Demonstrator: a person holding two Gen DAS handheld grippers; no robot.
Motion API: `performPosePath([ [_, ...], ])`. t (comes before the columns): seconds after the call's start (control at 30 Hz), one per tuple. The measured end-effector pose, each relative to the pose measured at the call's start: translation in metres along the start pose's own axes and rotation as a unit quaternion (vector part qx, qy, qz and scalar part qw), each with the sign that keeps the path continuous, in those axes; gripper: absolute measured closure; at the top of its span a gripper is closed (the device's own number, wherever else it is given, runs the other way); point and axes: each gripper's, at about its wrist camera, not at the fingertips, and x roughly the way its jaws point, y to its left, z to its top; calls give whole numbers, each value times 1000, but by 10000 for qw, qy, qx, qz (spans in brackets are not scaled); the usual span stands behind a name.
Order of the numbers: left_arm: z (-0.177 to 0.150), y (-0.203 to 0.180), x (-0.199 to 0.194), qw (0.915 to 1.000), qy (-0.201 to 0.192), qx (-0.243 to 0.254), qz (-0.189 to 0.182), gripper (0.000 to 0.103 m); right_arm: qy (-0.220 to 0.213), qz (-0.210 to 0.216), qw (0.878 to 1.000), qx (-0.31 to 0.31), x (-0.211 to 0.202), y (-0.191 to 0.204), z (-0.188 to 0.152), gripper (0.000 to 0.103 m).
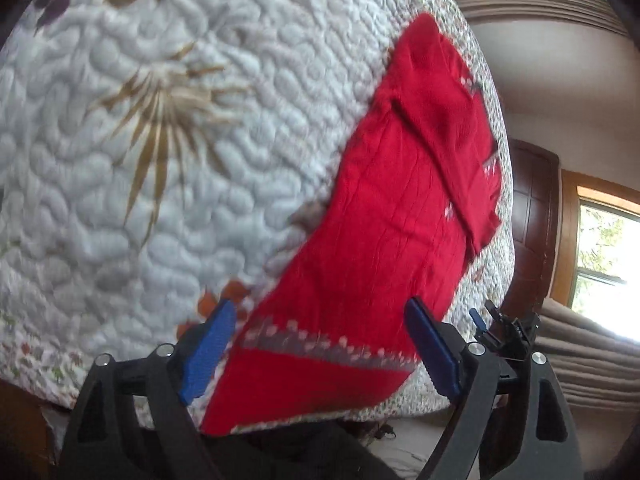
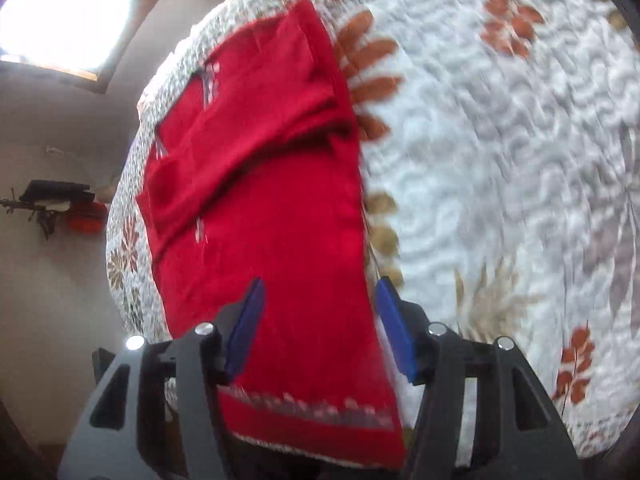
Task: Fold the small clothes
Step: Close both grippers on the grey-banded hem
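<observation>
Jaws: left gripper [image 1: 320, 354] and right gripper [image 2: 320, 330], both with blue ribbed pads, stand spread wide and grip nothing.

Item: red knitted small garment [image 1: 384, 216] with a grey-and-white patterned hem band, lying flat near the edge of a white quilted floral bedspread [image 1: 160, 160]. Hem end lies nearest, framed between each gripper's pads but not visibly touched; a sleeve is folded across the far half.

Handling, judged: light, soft, limp, prone to sag and bunch. Best hold: the two near hem corners, pinched at the edge.
</observation>
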Motion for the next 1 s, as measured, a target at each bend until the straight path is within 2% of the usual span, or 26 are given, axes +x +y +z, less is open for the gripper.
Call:
performPosePath([
  [0.1,-29,15,7,9995,315,46,3,16,458,-43,9985,310,2,-28,-62,42],
  [0.2,-45,33,21,9984,565,-95,37,16,855,91,9944,611,7,-48,-110,42],
  [0.33,-57,47,38,9969,767,-169,50,16,1080,151,9915,710,16,-60,-152,42],
  [0.5,-58,47,59,9952,958,-107,192,16,1111,208,9914,667,28,-62,-171,42],
  [0.63,-55,48,70,9949,957,-174,268,13,1118,232,9910,696,36,-66,-168,42],
  [0.83,-57,35,81,9930,1120,52,375,14,1174,311,9904,667,44,-73,-161,42],
  [0.93,-59,35,82,9929,1159,34,266,27,1253,281,9897,638,54,-72,-160,42],
  [0.97,-59,35,83,9928,1175,20,209,38,1281,260,9894,629,58,-71,-161,42],
  [1.0,-61,34,85,9924,1223,3,137,54,1304,241,9892,621,61,-71,-162,42],
])
